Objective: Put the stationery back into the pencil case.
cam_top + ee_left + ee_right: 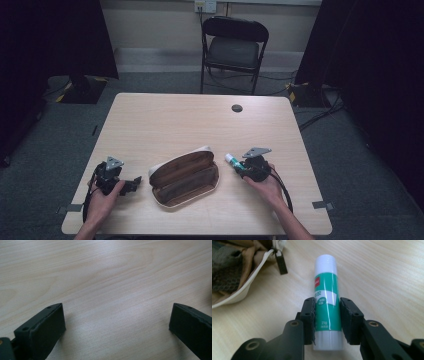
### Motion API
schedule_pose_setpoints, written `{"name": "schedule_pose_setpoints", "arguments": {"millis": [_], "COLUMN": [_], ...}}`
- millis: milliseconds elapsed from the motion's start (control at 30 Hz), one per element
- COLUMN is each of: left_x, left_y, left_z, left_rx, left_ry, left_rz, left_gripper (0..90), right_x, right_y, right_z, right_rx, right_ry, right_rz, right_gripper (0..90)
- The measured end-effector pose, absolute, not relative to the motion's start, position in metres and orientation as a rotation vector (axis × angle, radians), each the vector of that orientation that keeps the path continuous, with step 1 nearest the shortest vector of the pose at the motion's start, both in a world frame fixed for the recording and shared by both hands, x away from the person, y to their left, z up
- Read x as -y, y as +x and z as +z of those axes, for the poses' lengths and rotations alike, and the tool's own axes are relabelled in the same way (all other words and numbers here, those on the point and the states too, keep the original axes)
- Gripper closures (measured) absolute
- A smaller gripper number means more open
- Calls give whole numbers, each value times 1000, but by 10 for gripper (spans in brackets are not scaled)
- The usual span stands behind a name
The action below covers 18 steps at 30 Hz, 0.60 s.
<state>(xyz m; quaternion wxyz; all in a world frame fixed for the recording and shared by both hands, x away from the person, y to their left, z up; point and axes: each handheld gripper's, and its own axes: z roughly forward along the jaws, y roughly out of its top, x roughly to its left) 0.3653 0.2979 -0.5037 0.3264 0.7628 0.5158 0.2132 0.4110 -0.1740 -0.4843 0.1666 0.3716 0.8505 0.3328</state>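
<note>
1. An open pencil case [185,177], brown inside with a cream rim, lies near the front edge of the light wooden table [165,120].
2. The right gripper [239,165] sits just right of the pencil case, its jaws clamped on a green and white glue stick [327,302].
3. The glue stick's white cap points toward the pencil case, close to its dark zipper pull [281,263].
4. The left gripper [134,183] rests just left of the pencil case, its jaws spread wide over bare wood with nothing between them.
5. Beyond the table, well behind the pencil case, stands a black folding chair [232,47].
</note>
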Motion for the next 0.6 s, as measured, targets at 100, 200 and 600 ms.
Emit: {"name": "schedule_pose_setpoints", "arguments": {"millis": [100, 200, 600], "left_x": [-298, -297, -297], "left_y": [365, 366, 366], "left_z": [-504, -504, -504], "left_rx": [-1351, -1358, -1350], "left_ry": [1999, 1998, 2004], "left_rz": [558, 564, 558], "left_gripper": [0, 0, 0], "right_x": [173, 170, 161], "right_y": [409, 414, 425], "right_z": [-487, -490, -491], "right_rx": [-2413, -2404, -2377], "right_ry": [1058, 1061, 1112], "right_rz": [957, 979, 989], "right_gripper": [633, 593, 662]}}
